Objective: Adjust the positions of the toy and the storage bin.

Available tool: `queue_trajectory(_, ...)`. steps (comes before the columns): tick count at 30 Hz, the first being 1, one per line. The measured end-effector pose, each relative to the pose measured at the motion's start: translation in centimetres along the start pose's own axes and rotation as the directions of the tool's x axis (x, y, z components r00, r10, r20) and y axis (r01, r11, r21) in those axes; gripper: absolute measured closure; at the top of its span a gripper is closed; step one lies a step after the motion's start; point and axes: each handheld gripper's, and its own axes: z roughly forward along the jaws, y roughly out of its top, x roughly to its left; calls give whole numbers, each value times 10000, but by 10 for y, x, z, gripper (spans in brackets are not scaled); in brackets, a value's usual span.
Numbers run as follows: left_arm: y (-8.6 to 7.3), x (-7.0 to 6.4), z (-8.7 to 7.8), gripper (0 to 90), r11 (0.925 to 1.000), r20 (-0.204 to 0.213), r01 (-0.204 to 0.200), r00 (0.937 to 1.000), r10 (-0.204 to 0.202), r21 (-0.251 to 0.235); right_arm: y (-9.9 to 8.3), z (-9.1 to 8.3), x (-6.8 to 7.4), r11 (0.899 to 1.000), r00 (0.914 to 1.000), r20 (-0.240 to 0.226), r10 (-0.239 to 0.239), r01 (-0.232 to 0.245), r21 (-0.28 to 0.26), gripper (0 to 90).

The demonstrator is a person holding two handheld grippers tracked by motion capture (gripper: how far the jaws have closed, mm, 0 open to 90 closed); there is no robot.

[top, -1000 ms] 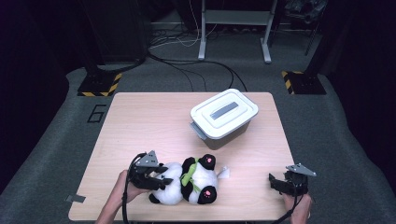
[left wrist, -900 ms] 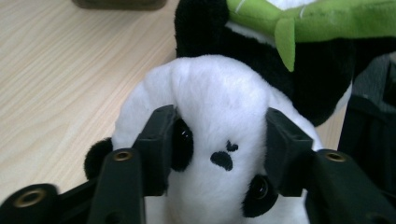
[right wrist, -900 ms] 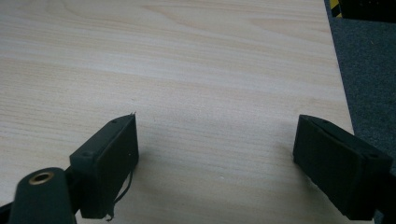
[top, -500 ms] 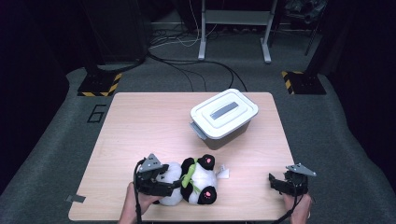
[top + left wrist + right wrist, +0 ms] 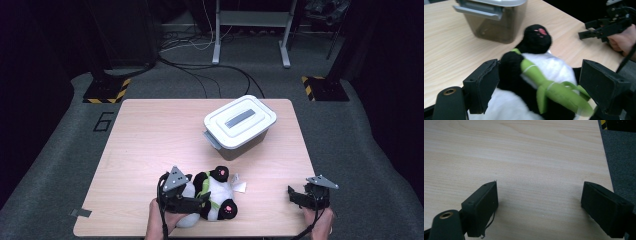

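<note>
Dark grey carpet and black stands with yellow-striped feet surround the pale wooden worktop [image 5: 150, 150], which fills the middle of the high view. Low in that frame, just left of centre, lies the black-and-white plush panda with a green stuffed bamboo stalk [image 5: 212, 195], resting on its back on the wood. The left tongs [image 5: 197, 200] reach into it from the left, a grey three-cornered plate on top. In the left gripper view the jaws stand spread on either side of the panda's body [image 5: 539, 75]; the left jaw touches the black fur, while the right jaw sits beside the green stalk, contact unclear. Upper right of centre in the high view stands the translucent grey plastic box with a white lid [image 5: 240, 125], well apart from the toy. The right tongs [image 5: 295, 195] sit at the lower right near the worktop's edge, jaws wide apart over bare wood [image 5: 536, 170].
</note>
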Motion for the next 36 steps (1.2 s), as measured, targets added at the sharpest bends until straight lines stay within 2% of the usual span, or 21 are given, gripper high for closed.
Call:
queue_trajectory(3,-3,-12,14,173,9985,89,-254,9996,250,492,0,0,0,10000,10000,-2,-1,1,-2,137)
queue_trajectory(5,-7,-17,25,196,9966,27,-196,9998,195,797,0,0,0,10000,10000,-1,0,0,-1,137)
queue_trajectory(6,-8,-17,28,210,9958,-89,-153,9998,161,902,0,0,0,10000,10000,-1,-1,1,-2,137)
queue_trajectory(8,-13,-18,35,216,9940,-649,-155,9976,226,1084,0,0,0,10000,10000,-5,-7,7,-4,138)
queue_trajectory(9,-16,-16,37,248,9926,-947,-286,9947,400,1181,0,0,0,10000,10000,-3,-1,1,-1,137)
queue_trajectory(10,-18,-15,37,276,9927,-974,-272,9945,388,1172,0,0,0,10000,10000,-10,-5,5,-3,138)
queue_trajectory(15,-19,-10,33,459,9905,-1068,-576,9917,712,1252,0,0,0,10000,10000,-31,-26,26,-5,138)
queue_trajectory(18,-20,-6,33,572,9918,-925,-536,9936,645,1162,0,0,0,10000,10000,-22,-17,17,-4,139)
queue_trajectory(21,-21,-5,30,630,9905,-859,-802,9922,900,1114,0,0,0,10000,10000,-25,-21,21,-9,140)
queue_trajectory(25,-22,-3,24,662,9883,-726,-1085,9905,1166,1069,0,0,0,10000,10000,-21,-10,10,-3,140)
queue_trajectory(29,-23,3,17,678,9885,-558,-1082,9919,1146,1060,0,0,0,10000,10000,-19,-10,10,-3,140)
queue_trajectory(36,-24,16,5,695,9879,-769,-1141,9895,1225,1051,0,0,0,10000,10000,-21,-10,10,-3,140)
